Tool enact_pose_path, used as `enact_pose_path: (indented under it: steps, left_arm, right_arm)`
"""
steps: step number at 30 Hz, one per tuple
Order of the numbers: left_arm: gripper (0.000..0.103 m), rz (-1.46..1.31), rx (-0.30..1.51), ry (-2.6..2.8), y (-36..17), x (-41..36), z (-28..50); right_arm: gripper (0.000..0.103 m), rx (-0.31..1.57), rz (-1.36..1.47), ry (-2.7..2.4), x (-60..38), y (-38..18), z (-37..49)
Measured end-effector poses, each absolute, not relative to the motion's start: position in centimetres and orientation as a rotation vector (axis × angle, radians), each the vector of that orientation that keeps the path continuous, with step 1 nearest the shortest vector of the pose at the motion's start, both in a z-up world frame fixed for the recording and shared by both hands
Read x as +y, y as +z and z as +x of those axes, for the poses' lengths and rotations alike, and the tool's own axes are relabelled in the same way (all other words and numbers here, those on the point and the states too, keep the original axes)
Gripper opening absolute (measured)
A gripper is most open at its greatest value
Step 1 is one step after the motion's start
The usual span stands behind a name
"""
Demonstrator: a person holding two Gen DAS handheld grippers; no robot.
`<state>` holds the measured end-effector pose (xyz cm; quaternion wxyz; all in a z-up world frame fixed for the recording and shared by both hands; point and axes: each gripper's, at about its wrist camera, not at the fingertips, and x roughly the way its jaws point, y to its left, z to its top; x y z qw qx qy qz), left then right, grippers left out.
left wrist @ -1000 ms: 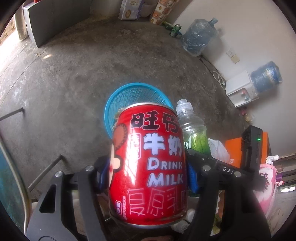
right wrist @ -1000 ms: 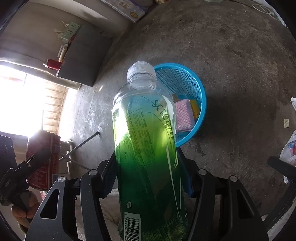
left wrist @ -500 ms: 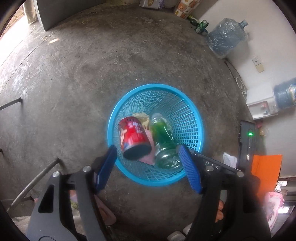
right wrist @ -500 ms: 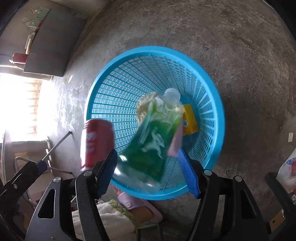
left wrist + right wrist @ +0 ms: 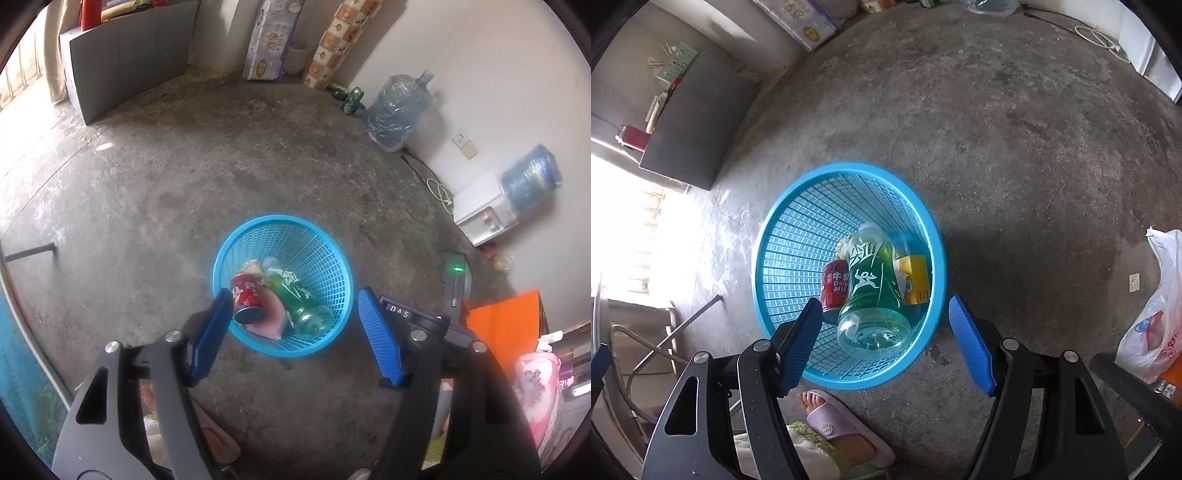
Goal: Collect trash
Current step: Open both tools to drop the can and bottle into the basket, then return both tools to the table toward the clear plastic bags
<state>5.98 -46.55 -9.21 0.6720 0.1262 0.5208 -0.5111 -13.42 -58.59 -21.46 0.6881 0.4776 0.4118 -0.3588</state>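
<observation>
A blue mesh basket (image 5: 325,258) stands on the concrete floor; it also shows in the right wrist view (image 5: 798,251). Inside it lie a red milk can (image 5: 247,297) (image 5: 834,284), a green drink bottle (image 5: 299,299) (image 5: 871,295), a yellow box (image 5: 914,278) and a pink item (image 5: 271,321). My left gripper (image 5: 295,332) is open and empty above the basket's near rim. My right gripper (image 5: 886,339) is open and empty, also above the near rim.
Large water jugs (image 5: 399,110) and a white dispenser (image 5: 480,214) stand by the right wall. A grey cabinet (image 5: 122,66) is at the back. A foot in a pink slipper (image 5: 842,424) is near the basket. A plastic bag (image 5: 1160,317) lies right.
Both grippers opened: the can and the bottle dropped into the basket and now lie still. Both grippers have since risen away from the basket.
</observation>
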Motion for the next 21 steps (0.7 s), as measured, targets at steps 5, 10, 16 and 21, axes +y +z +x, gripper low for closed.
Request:
enact_pose_path:
  steps: [5, 10, 16, 21]
  left_arm:
    - [0.071, 0.286, 1.070, -1.217, -4.7, -41.7, 4.3]
    - [0.075, 0.261, 1.010, -1.183, -2.2, -34.7, 4.0]
    - [0.078, 0.190, 0.951, -1.007, -0.3, -24.8, 5.4]
    - [0.081, 0.090, 0.882, -0.851, 0.7, -16.4, 6.2]
  right_arm:
    - [0.069, 0.864, 0.977, -0.794, -56.6, -16.9, -15.3]
    - [0.079, 0.789, 0.910, -0.734, -53.4, -12.1, -16.2]
    - [0.085, 0.735, 0.829, -0.621, -48.7, -7.3, -14.8]
    - [0.085, 0.728, 0.761, -0.430, -43.9, -3.7, -10.4]
